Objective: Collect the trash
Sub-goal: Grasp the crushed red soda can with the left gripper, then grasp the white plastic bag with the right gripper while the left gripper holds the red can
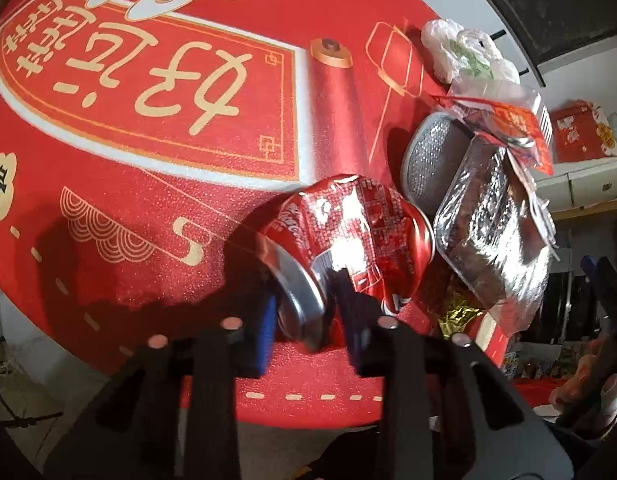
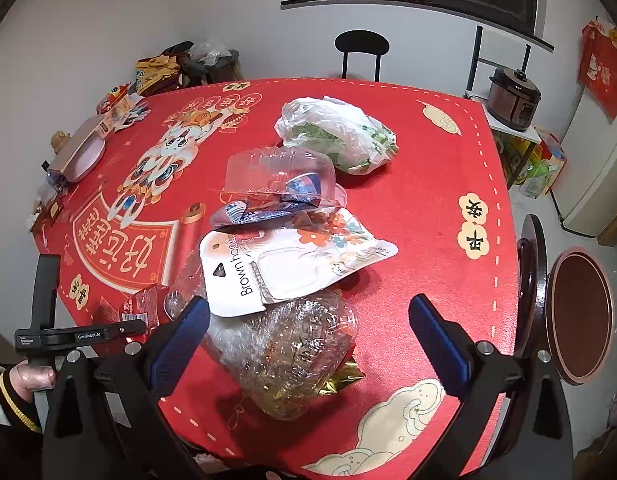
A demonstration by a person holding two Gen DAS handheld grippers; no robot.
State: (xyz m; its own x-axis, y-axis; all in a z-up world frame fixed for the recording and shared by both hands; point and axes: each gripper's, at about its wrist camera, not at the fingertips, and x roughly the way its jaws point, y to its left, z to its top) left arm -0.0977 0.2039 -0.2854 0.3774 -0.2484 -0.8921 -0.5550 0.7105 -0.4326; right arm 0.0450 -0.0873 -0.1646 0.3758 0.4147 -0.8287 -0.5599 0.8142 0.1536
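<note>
Left gripper [image 1: 308,300] clamped the crushed can [image 1: 344,236] between its fingers; right gripper [image 2: 308,344] gaped wide, plastic wrap [image 2: 292,356] between fingers, untouched.

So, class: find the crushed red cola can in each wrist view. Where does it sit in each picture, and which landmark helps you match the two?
Left wrist view: the crushed cola can lies at lower centre, its silver end between the left gripper's blue fingers.
Right wrist view: the can shows at the lower left edge, partly hidden behind the other gripper's black frame.
Shared landmark: the red scroll panel with gold characters on the tablecloth.
</note>
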